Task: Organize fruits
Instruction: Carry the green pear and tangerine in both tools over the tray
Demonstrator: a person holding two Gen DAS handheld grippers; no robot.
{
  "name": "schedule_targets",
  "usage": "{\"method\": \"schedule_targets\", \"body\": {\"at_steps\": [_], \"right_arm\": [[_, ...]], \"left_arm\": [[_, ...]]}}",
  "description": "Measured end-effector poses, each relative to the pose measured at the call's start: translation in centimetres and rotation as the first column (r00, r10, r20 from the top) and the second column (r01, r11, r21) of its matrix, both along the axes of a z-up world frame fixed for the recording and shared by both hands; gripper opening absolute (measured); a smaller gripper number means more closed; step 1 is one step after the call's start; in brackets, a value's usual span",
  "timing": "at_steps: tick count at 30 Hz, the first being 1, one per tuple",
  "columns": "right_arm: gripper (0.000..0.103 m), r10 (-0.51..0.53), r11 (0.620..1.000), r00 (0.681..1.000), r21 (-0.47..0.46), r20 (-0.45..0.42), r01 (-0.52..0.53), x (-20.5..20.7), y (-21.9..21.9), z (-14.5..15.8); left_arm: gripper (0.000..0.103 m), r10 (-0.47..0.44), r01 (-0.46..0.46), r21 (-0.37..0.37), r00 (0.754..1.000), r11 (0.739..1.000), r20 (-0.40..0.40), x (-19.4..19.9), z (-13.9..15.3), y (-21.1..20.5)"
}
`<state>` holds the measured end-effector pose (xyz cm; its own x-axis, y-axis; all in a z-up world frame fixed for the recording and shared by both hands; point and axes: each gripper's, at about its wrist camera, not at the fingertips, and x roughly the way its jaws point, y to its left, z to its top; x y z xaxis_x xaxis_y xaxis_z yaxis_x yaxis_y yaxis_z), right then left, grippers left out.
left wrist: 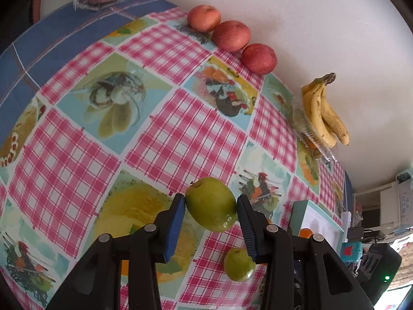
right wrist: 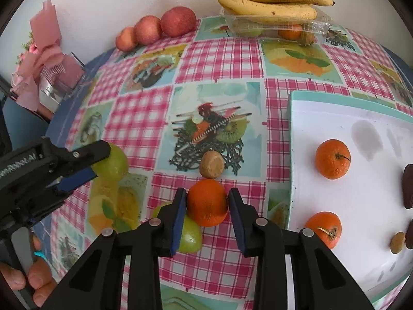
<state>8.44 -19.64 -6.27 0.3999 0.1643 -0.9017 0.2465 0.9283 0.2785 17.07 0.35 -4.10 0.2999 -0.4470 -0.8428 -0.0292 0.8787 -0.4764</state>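
Note:
My left gripper is shut on a green fruit and holds it over the checked tablecloth; it also shows in the right wrist view, with the same fruit in its jaws. A second green fruit lies below it. My right gripper is shut on an orange tangerine. A green fruit lies just under it and a small brown fruit just beyond. Two tangerines lie on the white board.
Three red apples line the wall, also seen from the right wrist. Bananas rest on a clear plastic box. Dark chocolate pieces lie on the board's right. A pink wrapped box stands at the far left.

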Motion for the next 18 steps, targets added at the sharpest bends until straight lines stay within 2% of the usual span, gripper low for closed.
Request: {"method": "schedule_targets", "body": {"at_steps": [12, 18], "right_arm": [[0.035, -0.061, 0.997, 0.988, -0.041, 0.142, 0.067, -2.1, -2.2, 5.8], [0.035, -0.1, 0.994, 0.984, -0.025, 0.151, 0.105, -3.0, -3.9, 6.2]], "left_arm": [[0.044, -0.007, 0.008, -0.008, 0.993, 1.0, 0.117, -1.2, 4.5, 0.0], [0.044, -0.023, 0.024, -0.002, 0.989, 1.0, 0.148, -2.0, 5.6, -0.5]]}}
